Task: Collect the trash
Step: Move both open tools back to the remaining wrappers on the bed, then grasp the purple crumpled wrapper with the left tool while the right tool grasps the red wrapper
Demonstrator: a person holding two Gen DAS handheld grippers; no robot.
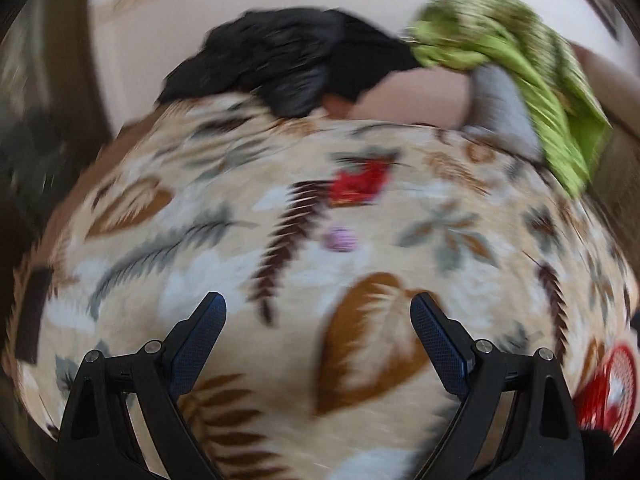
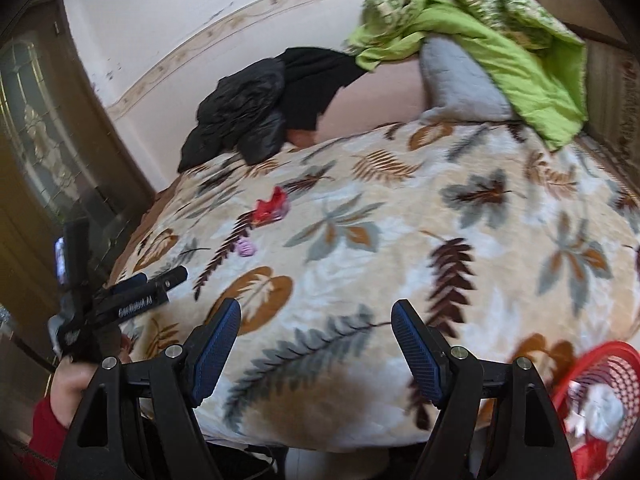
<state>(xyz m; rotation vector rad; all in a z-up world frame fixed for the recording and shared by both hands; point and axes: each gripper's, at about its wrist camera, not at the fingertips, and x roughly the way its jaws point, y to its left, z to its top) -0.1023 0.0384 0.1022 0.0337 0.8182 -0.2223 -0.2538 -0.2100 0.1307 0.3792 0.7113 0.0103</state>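
A crumpled red wrapper and a small purple scrap lie on the leaf-patterned bedspread. A red mesh basket holding white crumpled trash sits at the bed's near right corner; it also shows in the left wrist view. My left gripper is open and empty over the bed, short of the purple scrap. It shows at the left in the right wrist view. My right gripper is open and empty above the bed's near edge.
Black clothing, a grey pillow and a green quilt are piled at the head of the bed. A wooden door stands at the left. The left wrist view is motion-blurred.
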